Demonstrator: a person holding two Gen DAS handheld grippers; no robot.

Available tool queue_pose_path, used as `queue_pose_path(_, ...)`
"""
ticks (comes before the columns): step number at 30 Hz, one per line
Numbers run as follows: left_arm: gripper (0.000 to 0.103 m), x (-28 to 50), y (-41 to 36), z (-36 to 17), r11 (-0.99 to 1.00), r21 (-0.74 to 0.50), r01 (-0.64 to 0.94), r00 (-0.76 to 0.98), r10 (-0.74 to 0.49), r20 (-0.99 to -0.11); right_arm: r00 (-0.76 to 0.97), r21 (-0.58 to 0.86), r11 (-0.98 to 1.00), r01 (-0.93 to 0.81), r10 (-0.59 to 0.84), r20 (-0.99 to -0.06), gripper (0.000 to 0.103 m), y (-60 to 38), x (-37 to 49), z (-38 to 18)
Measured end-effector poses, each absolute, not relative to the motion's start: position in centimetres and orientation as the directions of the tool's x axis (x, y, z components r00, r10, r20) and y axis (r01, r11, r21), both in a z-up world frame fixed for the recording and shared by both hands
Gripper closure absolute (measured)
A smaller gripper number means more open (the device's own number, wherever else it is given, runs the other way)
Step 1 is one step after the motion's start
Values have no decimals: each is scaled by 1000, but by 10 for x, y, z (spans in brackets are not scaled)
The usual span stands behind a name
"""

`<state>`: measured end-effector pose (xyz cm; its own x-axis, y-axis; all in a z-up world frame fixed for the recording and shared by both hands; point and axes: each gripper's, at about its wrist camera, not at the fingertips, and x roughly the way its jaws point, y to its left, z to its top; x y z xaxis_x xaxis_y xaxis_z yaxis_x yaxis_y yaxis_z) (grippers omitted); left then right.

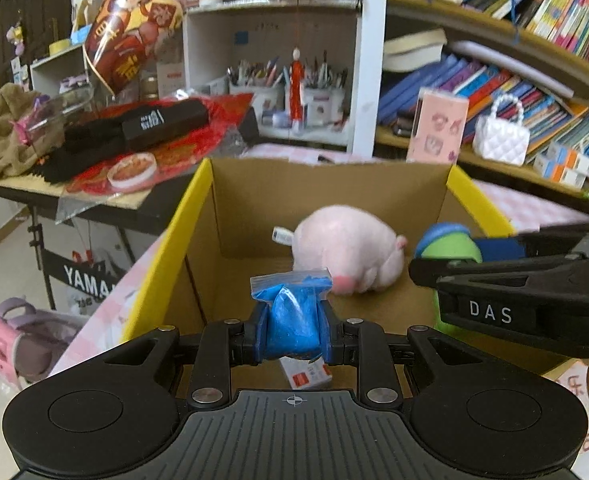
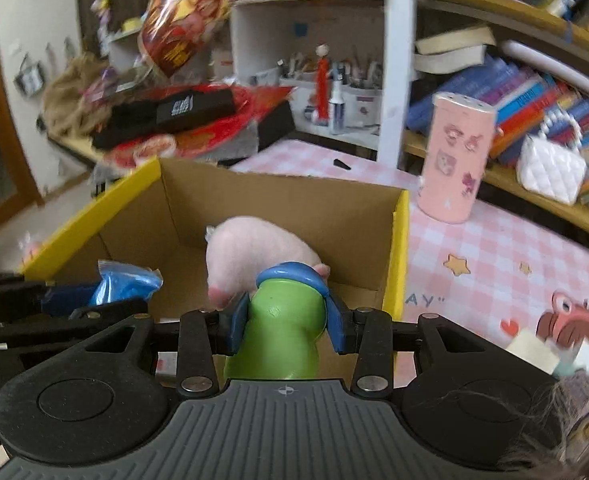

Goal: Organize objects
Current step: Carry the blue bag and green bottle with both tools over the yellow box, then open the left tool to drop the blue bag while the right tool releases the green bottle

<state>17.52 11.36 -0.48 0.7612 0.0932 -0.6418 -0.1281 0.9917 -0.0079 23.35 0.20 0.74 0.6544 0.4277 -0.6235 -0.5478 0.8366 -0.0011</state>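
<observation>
Your left gripper (image 1: 292, 330) clamps a blue bag (image 1: 292, 320); your right gripper (image 2: 286, 320) clamps a green toy (image 2: 280, 328), both over the box (image 2: 278, 208) holding a pink plush (image 2: 254, 256).

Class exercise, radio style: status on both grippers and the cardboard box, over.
Left gripper shut on blue bag; right gripper shut on green bottle. Both over cardboard box. Pink plush already inside, below the drop.

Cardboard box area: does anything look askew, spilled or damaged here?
Nothing stands out. The cardboard box is upright and intact, with a pink plush toy lying inside. The left hand-held gripper holds a sealed blue bag and the right hand-held gripper a green bottle above it; no spill.
</observation>
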Motion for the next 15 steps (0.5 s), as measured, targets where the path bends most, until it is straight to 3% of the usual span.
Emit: queue_pose_path(15,78,187,113,-12,989,-12,-149,747,105,-657,613,-96,753,-651,447,-651,65,16,253,1)
